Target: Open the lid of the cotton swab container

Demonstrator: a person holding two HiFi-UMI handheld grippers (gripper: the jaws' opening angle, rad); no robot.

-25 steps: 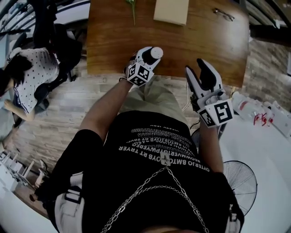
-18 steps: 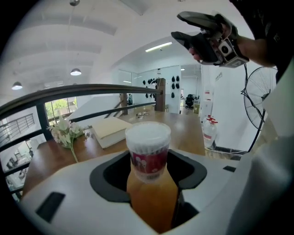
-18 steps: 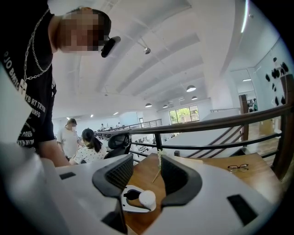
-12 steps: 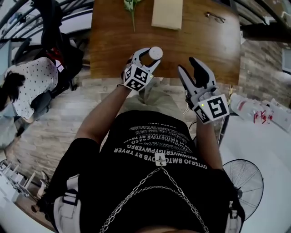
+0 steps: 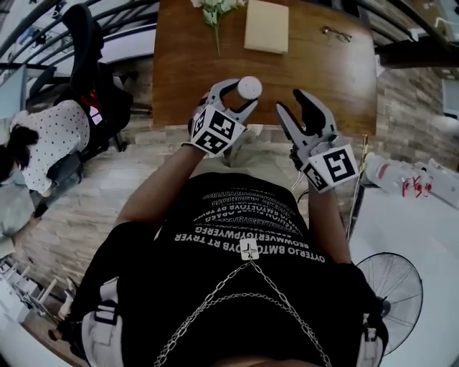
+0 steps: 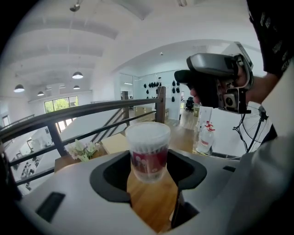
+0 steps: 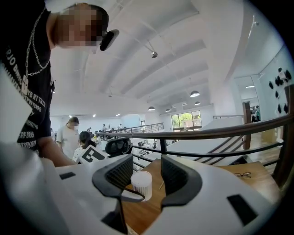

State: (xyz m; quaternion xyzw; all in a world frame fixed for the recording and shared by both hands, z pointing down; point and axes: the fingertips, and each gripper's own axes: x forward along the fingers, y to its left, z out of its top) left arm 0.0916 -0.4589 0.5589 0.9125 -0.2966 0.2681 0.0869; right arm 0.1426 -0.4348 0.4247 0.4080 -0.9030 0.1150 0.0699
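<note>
The cotton swab container (image 5: 249,87) is a clear tub with a white lid and a red label. My left gripper (image 5: 234,97) is shut on its body and holds it upright in the air above the near edge of the wooden table (image 5: 323,68). In the left gripper view the container (image 6: 148,151) stands between the two dark pads (image 6: 110,176), with its lid on. My right gripper (image 5: 292,106) hovers just to the right of it, jaws open and nothing in them. In the right gripper view the container (image 7: 141,184) shows beyond my right gripper (image 7: 142,178), apart from its pads.
On the table's far side lie a bunch of flowers (image 5: 215,11), a pale pad (image 5: 267,27) and a pair of glasses (image 5: 336,32). A seated person (image 5: 43,136) is at the left. Spray bottles (image 5: 401,179) and a fan (image 5: 391,287) stand at the right.
The left gripper has risen with the container in it. The right gripper has drifted left, closer to the container, with its jaws as wide as before.
</note>
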